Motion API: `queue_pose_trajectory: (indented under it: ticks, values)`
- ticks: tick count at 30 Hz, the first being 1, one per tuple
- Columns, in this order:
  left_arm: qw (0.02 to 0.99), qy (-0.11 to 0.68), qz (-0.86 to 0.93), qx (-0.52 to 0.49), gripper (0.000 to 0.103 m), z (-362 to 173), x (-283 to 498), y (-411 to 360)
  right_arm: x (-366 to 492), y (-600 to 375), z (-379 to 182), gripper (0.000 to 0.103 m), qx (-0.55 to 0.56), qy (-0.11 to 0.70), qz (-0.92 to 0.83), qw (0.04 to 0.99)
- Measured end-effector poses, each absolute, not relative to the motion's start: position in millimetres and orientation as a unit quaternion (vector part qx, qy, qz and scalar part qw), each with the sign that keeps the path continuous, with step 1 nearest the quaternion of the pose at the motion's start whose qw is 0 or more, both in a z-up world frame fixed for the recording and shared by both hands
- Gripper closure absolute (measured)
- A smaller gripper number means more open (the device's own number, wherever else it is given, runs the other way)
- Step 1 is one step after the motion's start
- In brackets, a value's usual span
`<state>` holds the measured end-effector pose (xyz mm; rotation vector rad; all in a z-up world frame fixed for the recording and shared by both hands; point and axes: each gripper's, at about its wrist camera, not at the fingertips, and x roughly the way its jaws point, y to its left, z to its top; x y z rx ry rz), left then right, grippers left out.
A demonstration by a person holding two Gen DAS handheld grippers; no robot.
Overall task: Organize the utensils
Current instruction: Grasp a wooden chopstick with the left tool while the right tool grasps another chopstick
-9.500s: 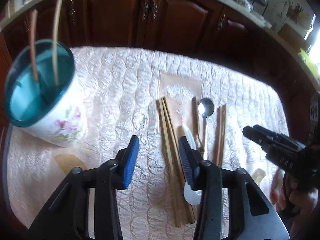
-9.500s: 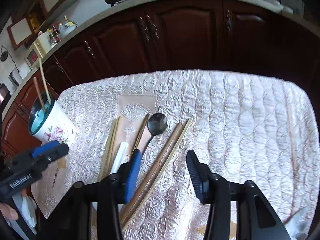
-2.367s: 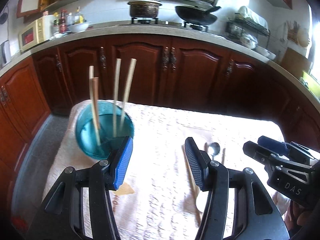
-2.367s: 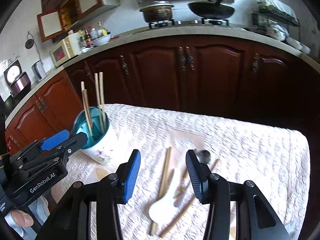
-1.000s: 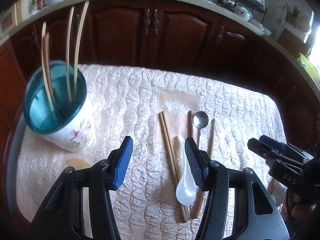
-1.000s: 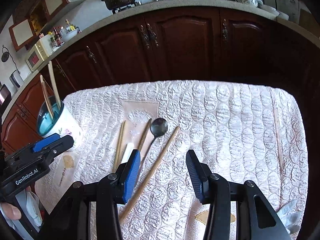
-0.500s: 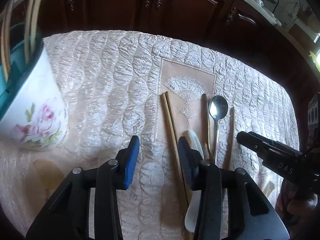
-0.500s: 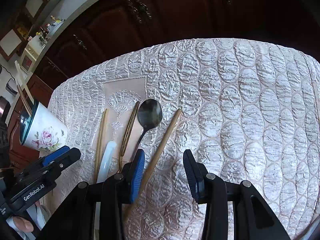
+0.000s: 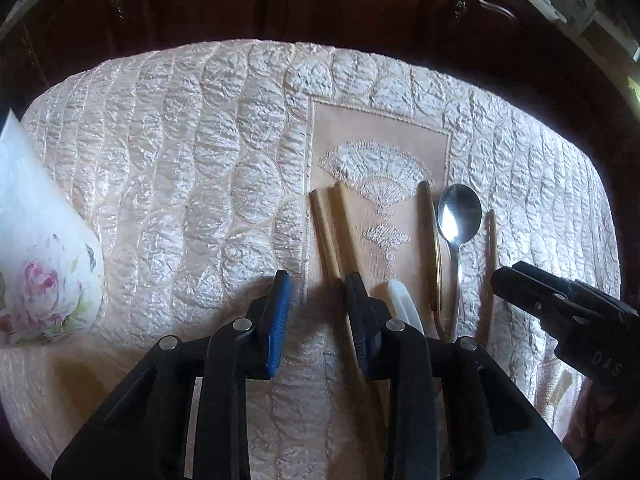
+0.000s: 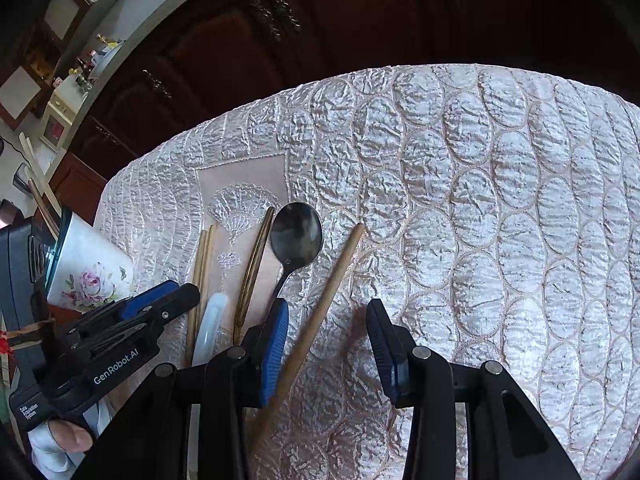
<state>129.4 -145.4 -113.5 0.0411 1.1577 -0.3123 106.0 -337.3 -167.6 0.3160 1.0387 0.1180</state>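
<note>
Utensils lie side by side on the quilted cloth: a pair of light wooden chopsticks (image 9: 330, 232), a white ceramic spoon (image 9: 404, 304), a dark chopstick (image 9: 432, 248), a metal spoon (image 9: 458, 220) and a brown chopstick (image 10: 332, 288). My left gripper (image 9: 318, 292) is open, low over the cloth, its right finger on the light pair. My right gripper (image 10: 328, 322) is open, with the brown chopstick running between its fingers near the left one. The floral cup (image 10: 86, 268) holds several chopsticks at the left.
The cup (image 9: 36, 256) stands at the cloth's left edge. Dark wooden cabinets (image 10: 280, 20) stand beyond the table's far edge. The cloth right of the utensils (image 10: 500, 220) is bare.
Both grippers have dropped lower and closer to the utensils. The left gripper's fingers have narrowed a little around the light chopsticks' left side.
</note>
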Motion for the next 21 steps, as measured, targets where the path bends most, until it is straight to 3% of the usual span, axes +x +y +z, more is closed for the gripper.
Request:
queue_pose_trajectory:
  ticks: [4, 6, 7, 11, 12, 19, 21]
  values:
    - [0.829, 0.541, -0.143, 0.024, 0.082, -114, 134, -143, 113, -331, -172, 0.064, 0.142, 0.498, 0.05, 0.854]
    - [0.826, 0.545, -0.145, 0.011, 0.093, -114, 136, -134, 115, -331, -173, 0.064, 0.149, 0.493, 0.052, 0.856]
    - [0.825, 0.547, -0.145, 0.007, 0.094, -114, 136, -129, 116, -330, -174, 0.064, 0.153, 0.492, 0.054, 0.855]
    - [0.818, 0.555, -0.154, -0.008, 0.096, -116, 130, -115, 128, -329, -179, 0.091, 0.148, 0.498, 0.057, 0.853]
    - [0.816, 0.556, -0.158, -0.01, 0.096, -116, 126, -111, 128, -328, -179, 0.092, 0.147, 0.5, 0.06, 0.851]
    - [0.812, 0.562, -0.161, -0.01, 0.095, -118, 113, -88, 110, -327, -180, 0.095, 0.131, 0.534, 0.088, 0.831]
    - [0.815, 0.559, -0.151, -0.001, 0.082, -115, 116, -92, 112, -331, -182, 0.094, 0.136, 0.538, 0.086, 0.827]
